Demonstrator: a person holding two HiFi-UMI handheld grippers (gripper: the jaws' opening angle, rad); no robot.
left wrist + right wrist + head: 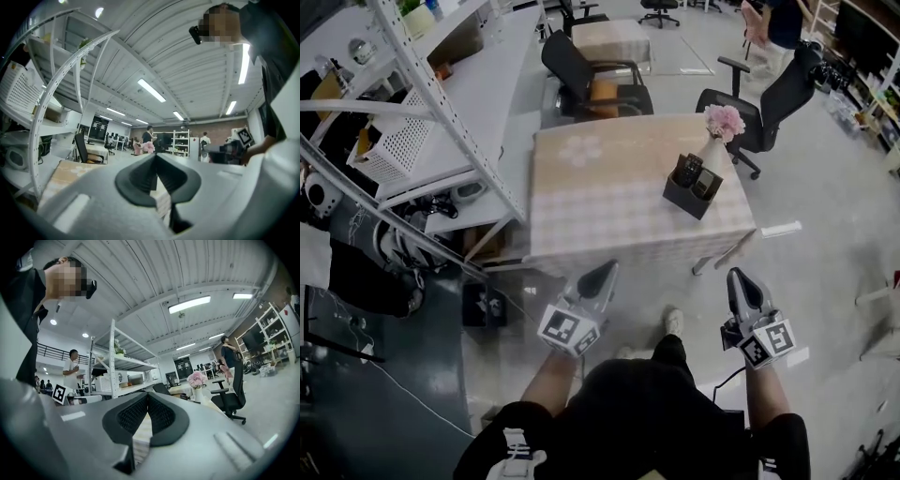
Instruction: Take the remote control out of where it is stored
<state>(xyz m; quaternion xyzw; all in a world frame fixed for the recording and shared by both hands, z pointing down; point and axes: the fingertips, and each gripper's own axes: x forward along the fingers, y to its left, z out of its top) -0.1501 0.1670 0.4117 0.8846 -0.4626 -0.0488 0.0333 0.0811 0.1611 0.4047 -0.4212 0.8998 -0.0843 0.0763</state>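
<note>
A black storage box stands on the table with the checked cloth, toward its right side. Dark remote controls stick up out of it. A white vase of pink flowers stands just behind the box. Both grippers hover in front of the table's near edge, well short of the box. My left gripper is shut with nothing in it, its pads meeting. My right gripper is shut and empty too, its pads touching at the tip. The flowers show in the right gripper view.
A white metal shelf rack with a white perforated basket runs along the left. Black office chairs stand behind the table and at its right corner. A person stands at the far back.
</note>
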